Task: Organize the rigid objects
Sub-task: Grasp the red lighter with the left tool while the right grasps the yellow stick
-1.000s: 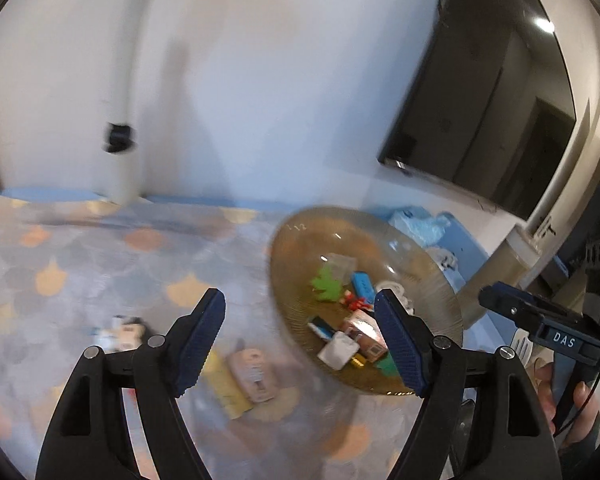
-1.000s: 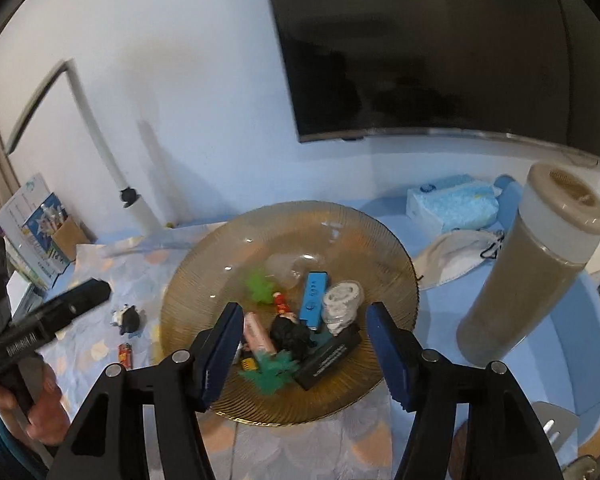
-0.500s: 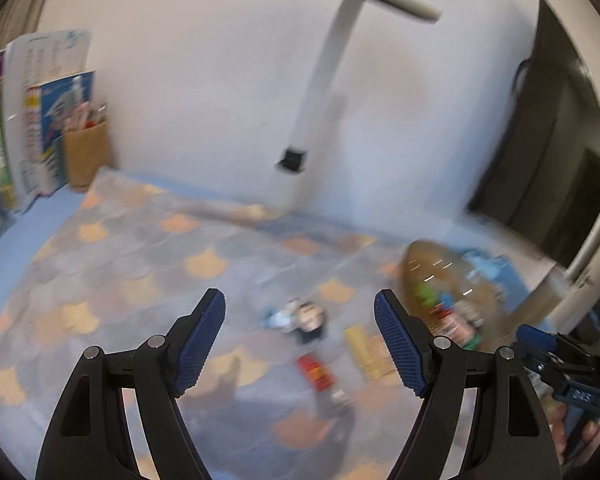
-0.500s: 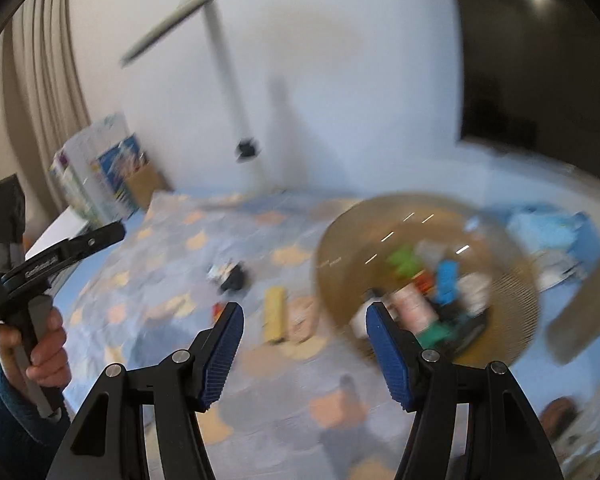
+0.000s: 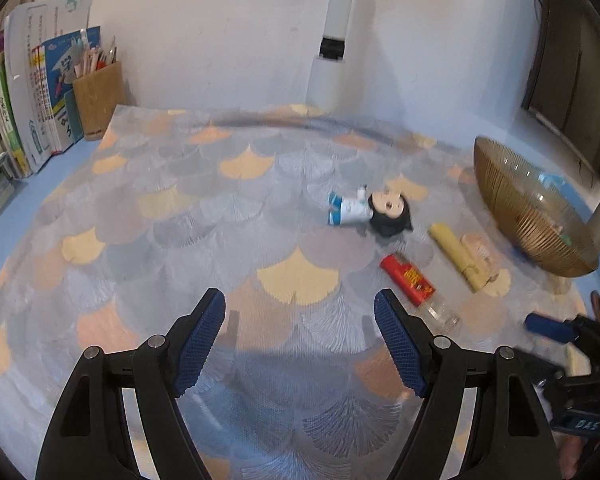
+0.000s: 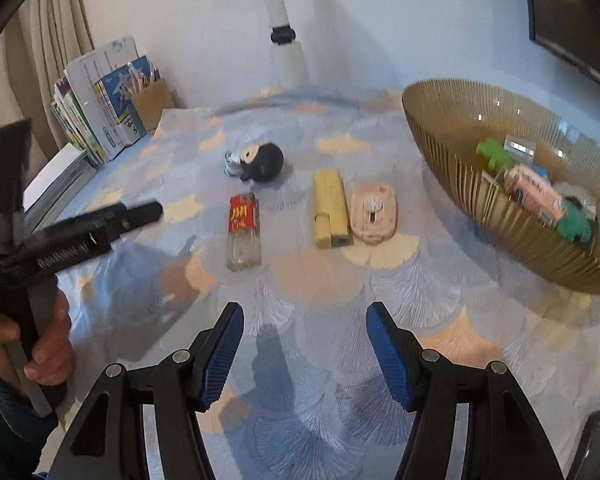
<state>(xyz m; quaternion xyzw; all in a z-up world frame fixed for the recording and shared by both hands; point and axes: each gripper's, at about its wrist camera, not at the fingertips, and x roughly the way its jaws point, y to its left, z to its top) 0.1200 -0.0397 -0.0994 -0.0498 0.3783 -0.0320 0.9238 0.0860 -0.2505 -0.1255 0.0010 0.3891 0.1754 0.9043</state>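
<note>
The left gripper [image 5: 300, 340] and right gripper [image 6: 302, 352] both hung with fingers spread and empty above the scallop-patterned grey and orange mat [image 6: 320, 276]; near the mat's middle lay a dark-haired toy figure [image 6: 260, 162], a red-labelled clear lighter [image 6: 243, 232], a yellow oblong case [image 6: 331, 210] and a pink rounded case [image 6: 373, 214] touching it; the ribbed amber glass bowl [image 6: 480, 208] of small toys sat at the right edge.

Little text is readable. In the left wrist view, the body of the right gripper [image 5: 552, 330] carries the letters "DAS". The book [image 5: 62, 76] just left of the pen holder [image 5: 98, 100] shows a large character "学". Gold characters on the red lighter [image 6: 243, 230] are too blurred to read.
</note>
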